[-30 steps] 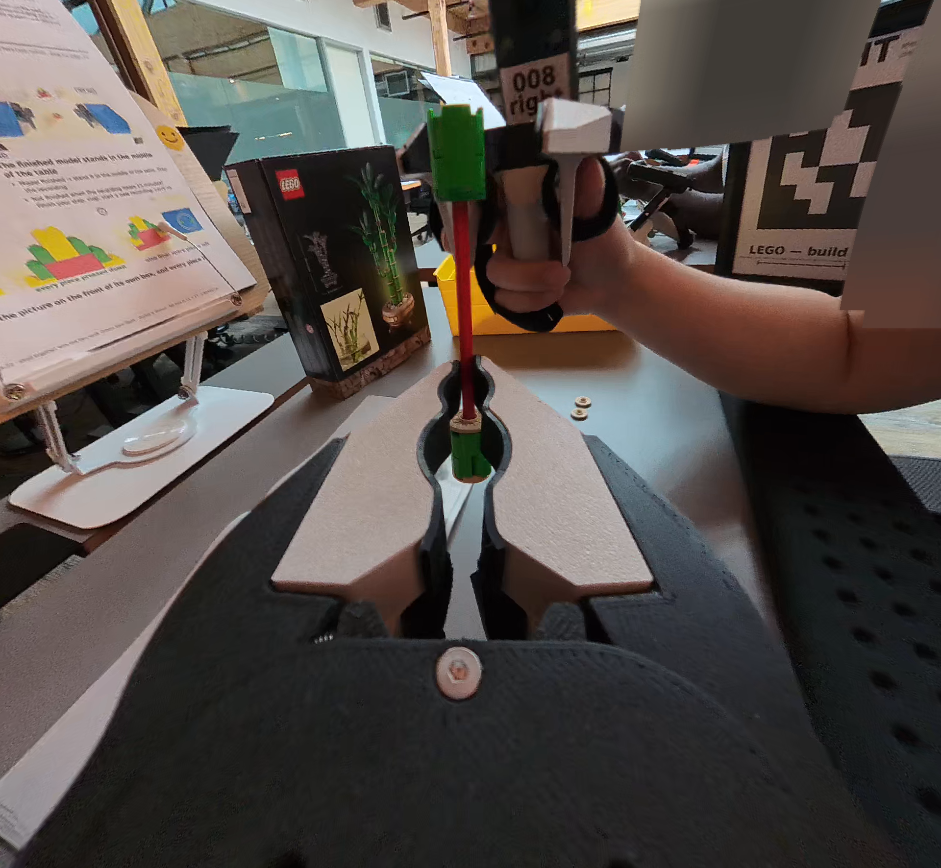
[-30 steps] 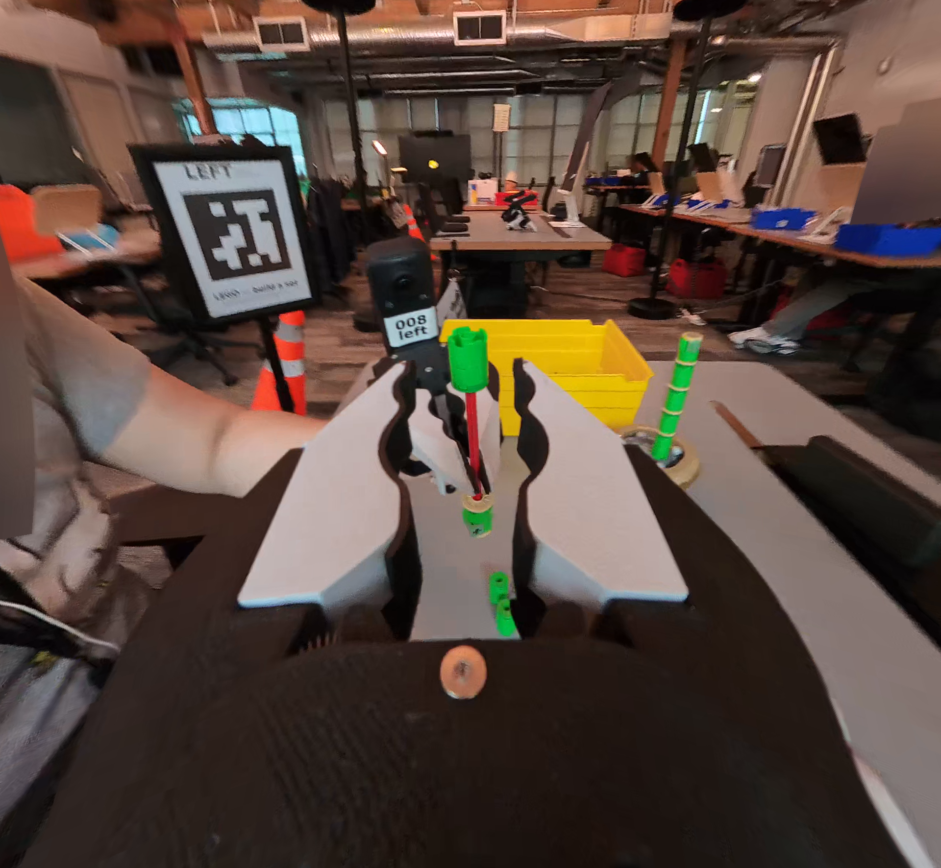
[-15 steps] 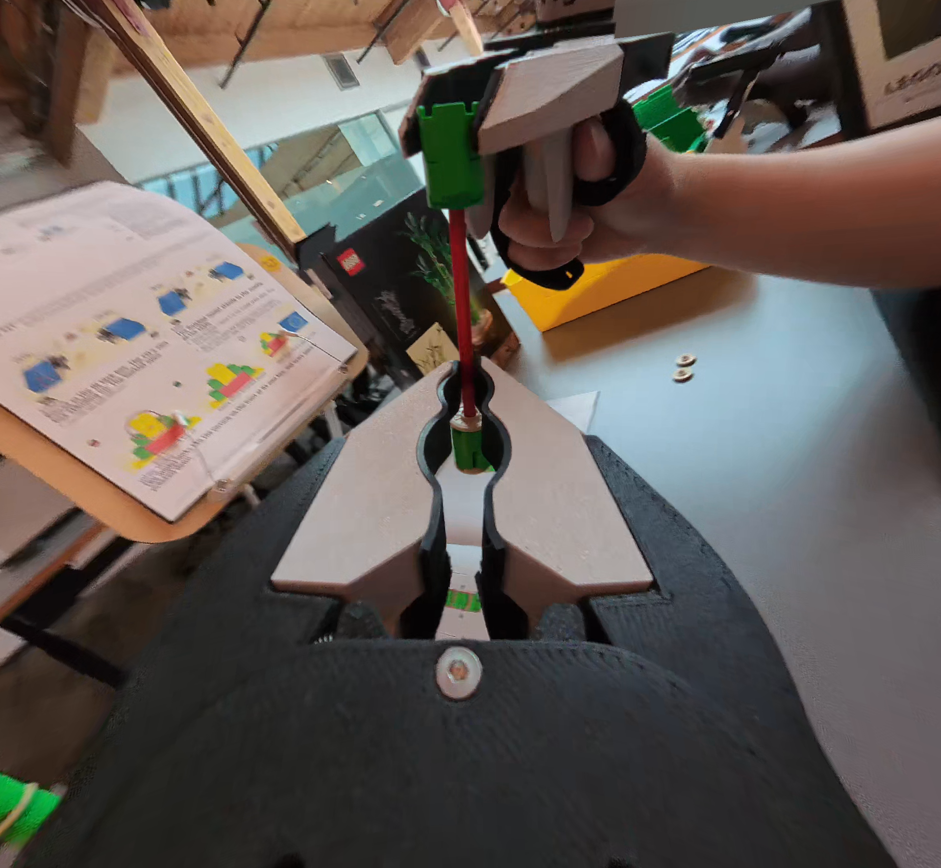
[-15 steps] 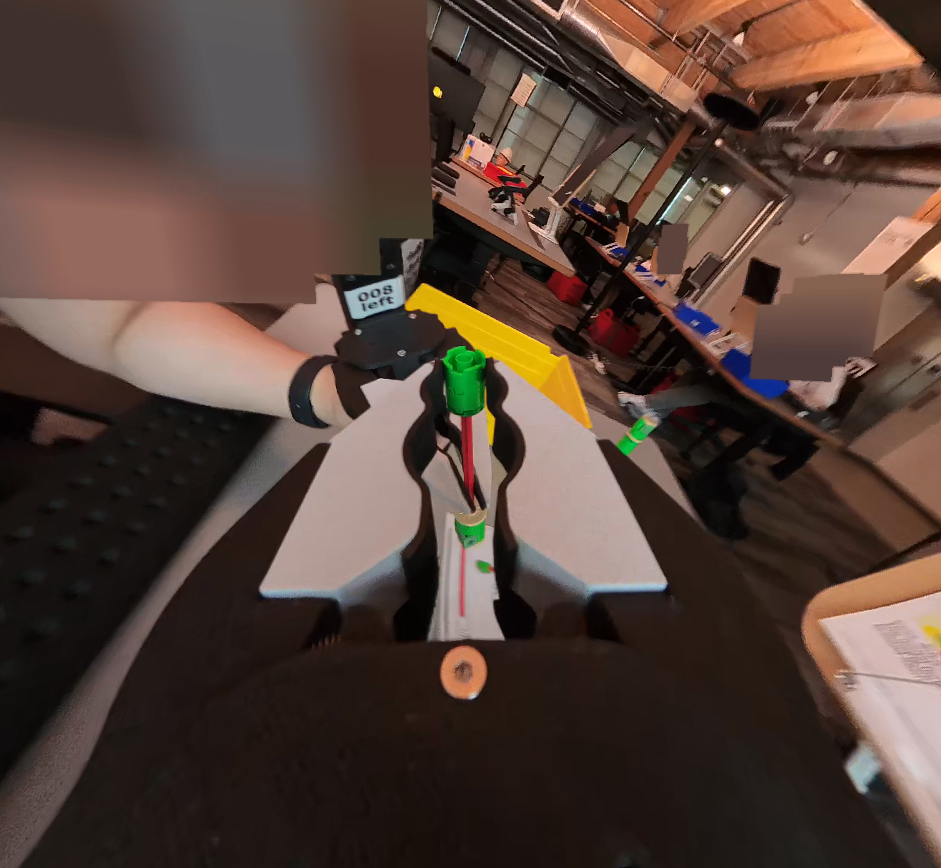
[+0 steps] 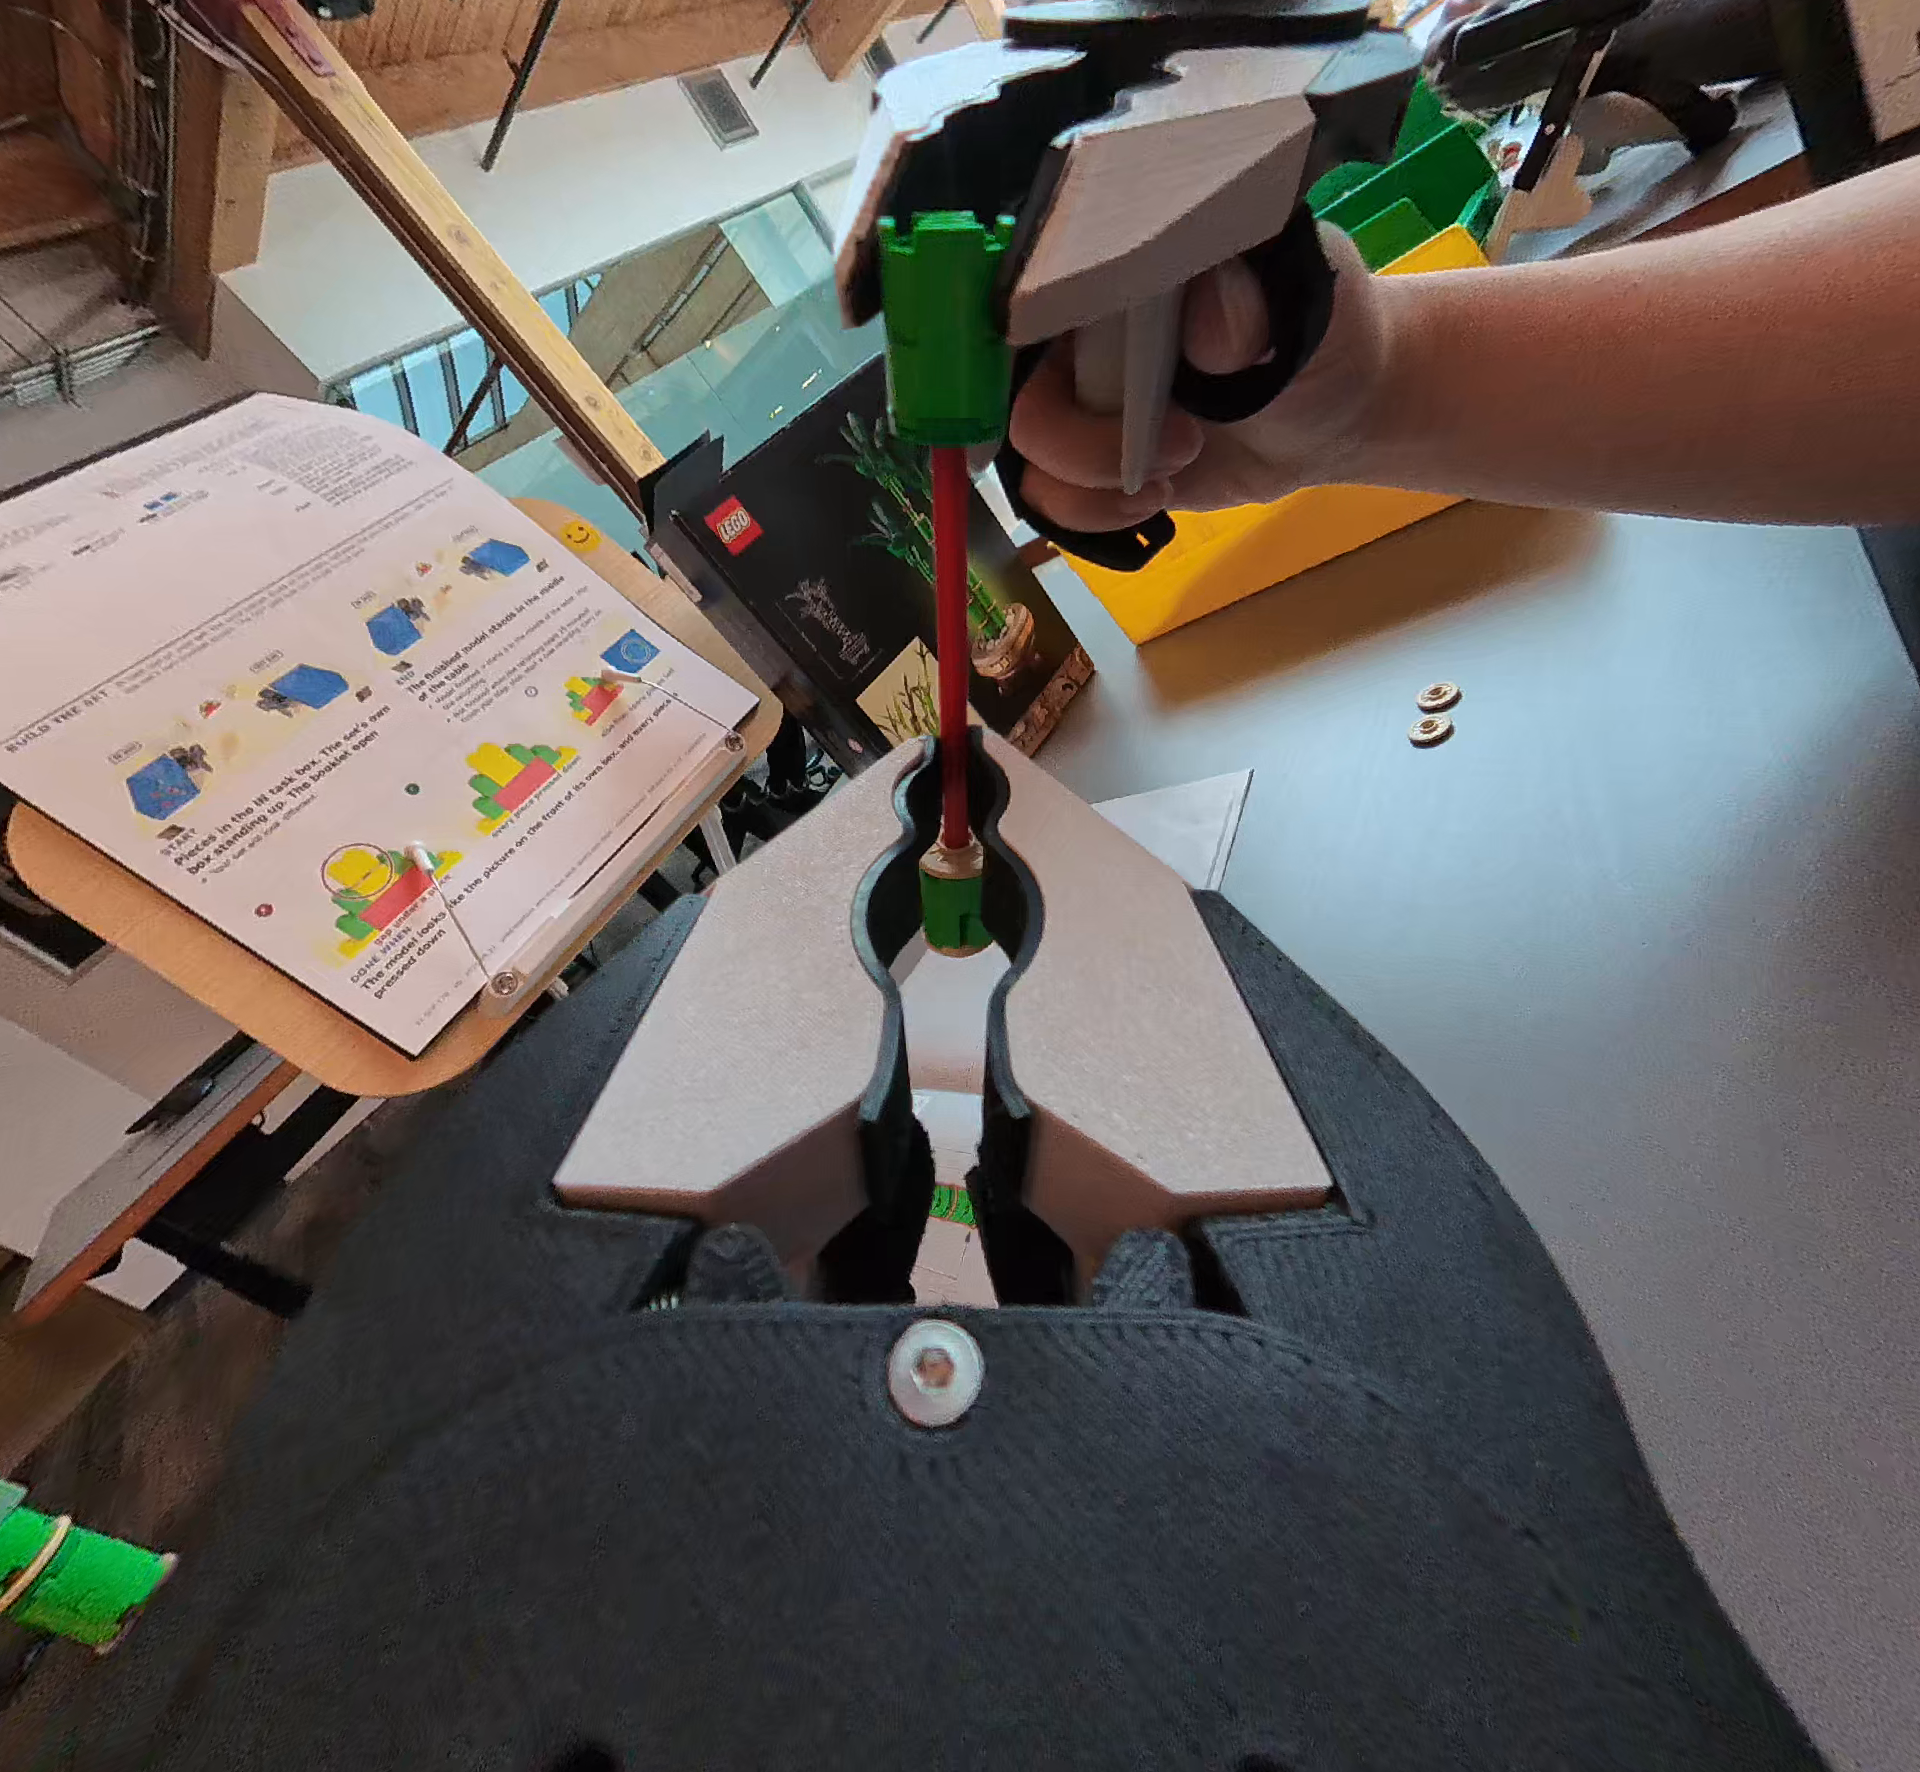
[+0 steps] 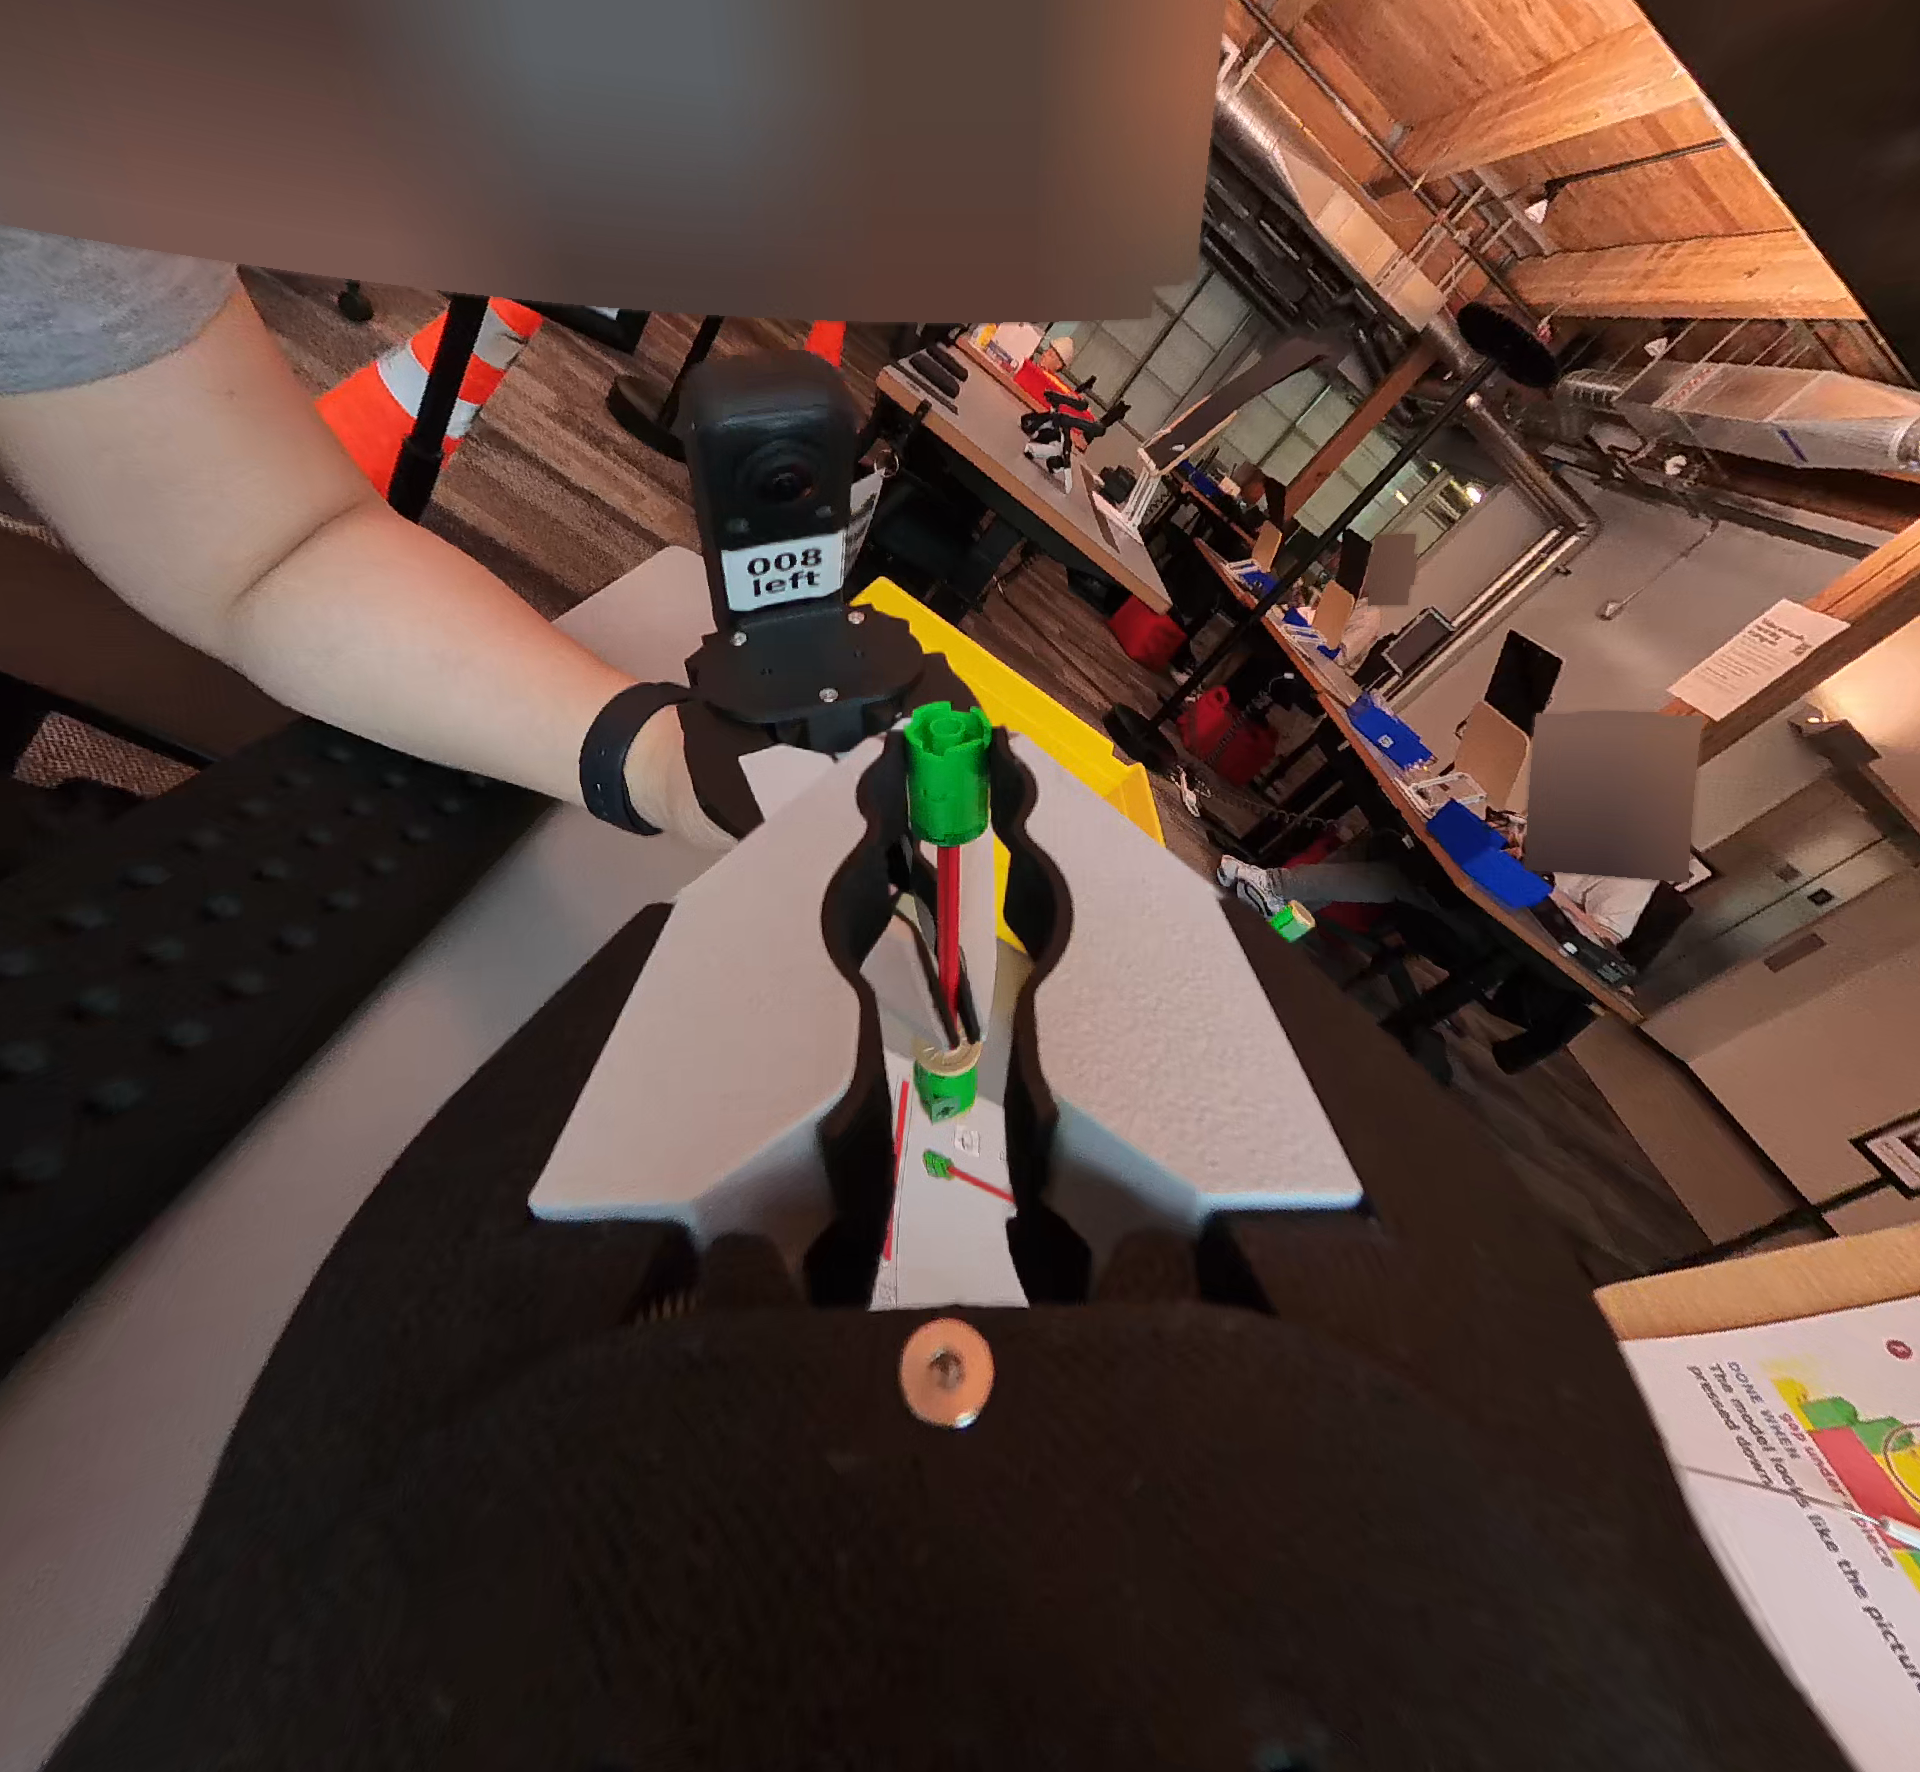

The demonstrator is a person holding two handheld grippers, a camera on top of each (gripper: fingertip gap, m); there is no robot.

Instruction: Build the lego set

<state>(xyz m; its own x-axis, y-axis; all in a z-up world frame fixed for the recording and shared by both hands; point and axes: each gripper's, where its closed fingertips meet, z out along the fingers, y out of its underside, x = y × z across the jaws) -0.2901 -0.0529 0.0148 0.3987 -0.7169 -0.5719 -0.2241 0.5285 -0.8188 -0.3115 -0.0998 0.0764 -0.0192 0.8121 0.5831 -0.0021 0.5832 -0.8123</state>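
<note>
Both grippers tilted further, red axle [image 5: 951,642] clamped; yellow bin [image 5: 1278,548] contents hidden.

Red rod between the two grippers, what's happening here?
A person is building the lego set with two handheld grippers, both above the table. The left gripper has its jaws shut on the red rod, just above a small green piece at its end. The right gripper has its jaws shut on the larger green piece at the other end. It looks like a pressing or sliding step.
</note>
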